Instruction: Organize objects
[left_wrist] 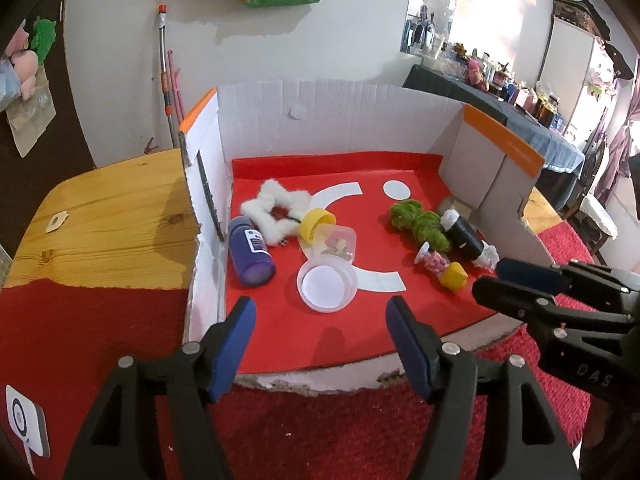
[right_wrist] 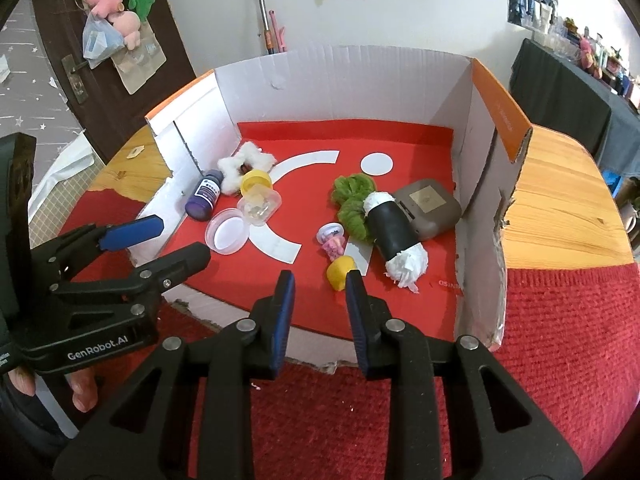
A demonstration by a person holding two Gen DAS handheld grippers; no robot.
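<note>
My left gripper (left_wrist: 320,312) gaped wide, empty, right gripper (right_wrist: 320,284) narrowly parted (nothing held), I hovered near the cardboard box (right_wrist: 344,76).

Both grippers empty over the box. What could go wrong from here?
1. The clear tub lies tipped and open beside its lid; a nudge may spill its contents.
2. The purple bottle lies on its side and could roll.
3. The small yellow-capped bottle touches the green fluff, which may snag.
</note>
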